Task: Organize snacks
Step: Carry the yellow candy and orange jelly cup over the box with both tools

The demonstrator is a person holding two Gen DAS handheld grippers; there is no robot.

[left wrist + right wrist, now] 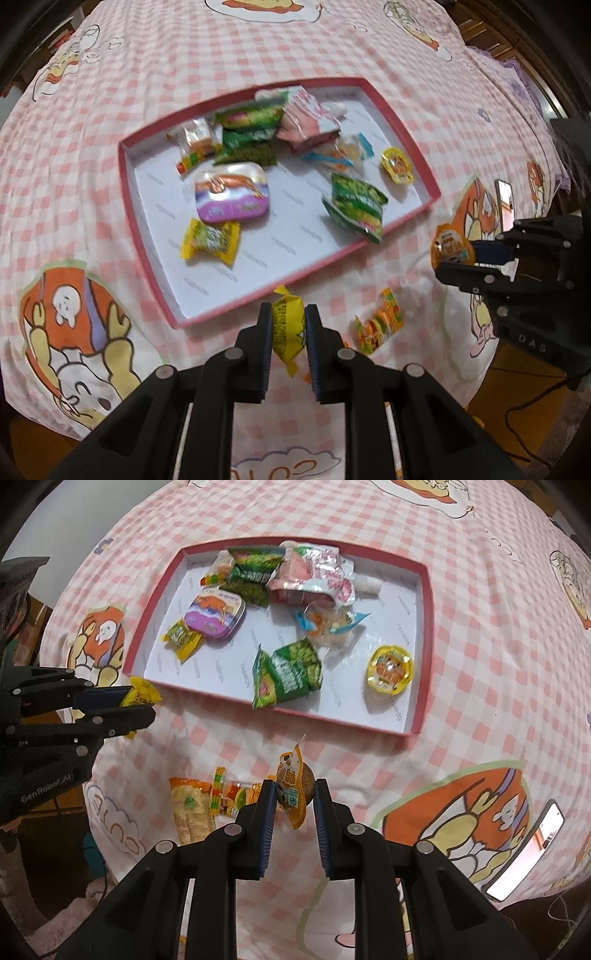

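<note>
Left wrist view: my left claw (287, 326) is pinched narrow on a yellow crinkly candy wrapper (286, 325), just near of the red-rimmed shallow cardboard box (236, 306). My right claw (294, 794) clamps an orange-lidded round jelly cup (295, 786), near of the same box.

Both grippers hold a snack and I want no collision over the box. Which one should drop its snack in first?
Left, probably. The left gripper, shut on a yellow packet, sits right at the red box edge. The right gripper, holding an orange jelly cup, hangs farther from that box's rim.
</note>
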